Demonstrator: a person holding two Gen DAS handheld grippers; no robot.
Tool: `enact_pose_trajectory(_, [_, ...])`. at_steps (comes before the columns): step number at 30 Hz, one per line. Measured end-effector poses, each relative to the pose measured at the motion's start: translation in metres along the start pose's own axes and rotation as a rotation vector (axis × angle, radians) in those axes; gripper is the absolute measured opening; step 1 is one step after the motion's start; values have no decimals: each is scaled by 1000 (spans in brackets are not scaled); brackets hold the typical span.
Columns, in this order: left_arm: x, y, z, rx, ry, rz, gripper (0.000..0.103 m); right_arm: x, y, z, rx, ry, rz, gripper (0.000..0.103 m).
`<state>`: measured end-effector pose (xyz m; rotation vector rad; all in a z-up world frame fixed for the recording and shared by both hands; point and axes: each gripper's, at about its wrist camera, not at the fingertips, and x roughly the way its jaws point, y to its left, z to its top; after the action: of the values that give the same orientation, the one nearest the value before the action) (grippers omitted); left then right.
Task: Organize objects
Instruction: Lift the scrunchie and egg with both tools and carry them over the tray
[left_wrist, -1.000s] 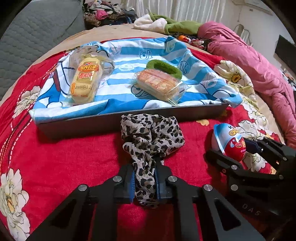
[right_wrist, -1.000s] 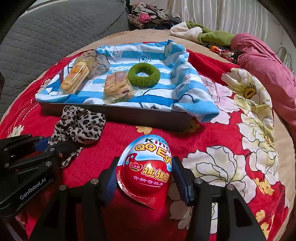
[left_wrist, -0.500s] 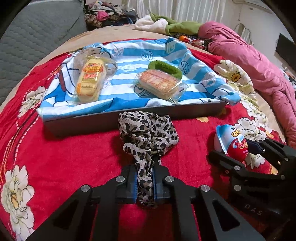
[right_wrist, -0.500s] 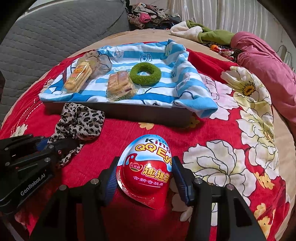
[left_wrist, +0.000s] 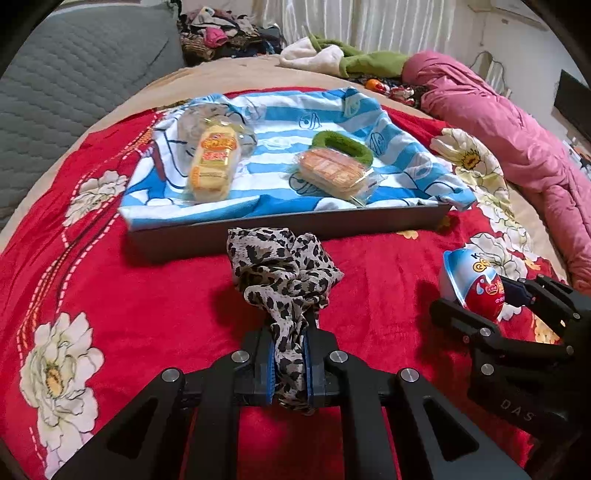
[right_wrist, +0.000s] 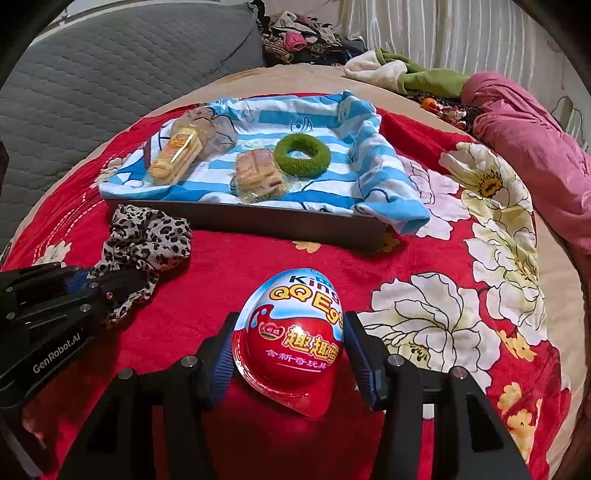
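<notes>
My left gripper (left_wrist: 289, 363) is shut on a leopard-print scrunchie (left_wrist: 281, 266), held over the red blanket just in front of the dark tray (left_wrist: 295, 227); the scrunchie also shows in the right wrist view (right_wrist: 147, 236). My right gripper (right_wrist: 291, 363) is shut on a red and blue toy egg (right_wrist: 295, 343), which also shows in the left wrist view (left_wrist: 472, 284). The tray (right_wrist: 280, 223) is lined with a blue striped cloth (right_wrist: 369, 162) and holds a yellow snack pack (left_wrist: 214, 164), a wrapped cake pack (left_wrist: 332, 171) and a green fuzzy ring (right_wrist: 303, 155).
All lies on a bed with a red flowered blanket (left_wrist: 110, 295). A grey quilted headboard (left_wrist: 66, 85) stands at the left. A pink quilt (left_wrist: 517, 147) lies along the right. Clothes (left_wrist: 221, 37) are piled at the back.
Both grippers have drawn slightly back from the tray with their objects still held; the left one has also shifted a little left, so the tray sits further right in its view.
</notes>
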<state>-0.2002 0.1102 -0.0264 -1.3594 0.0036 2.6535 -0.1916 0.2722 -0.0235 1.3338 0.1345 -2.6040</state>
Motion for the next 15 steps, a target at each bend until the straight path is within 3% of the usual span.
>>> enact_pose_trajectory(15, [-37, 15, -3, -24, -47, 13, 11, -30, 23, 3, -27, -42, 2, 55])
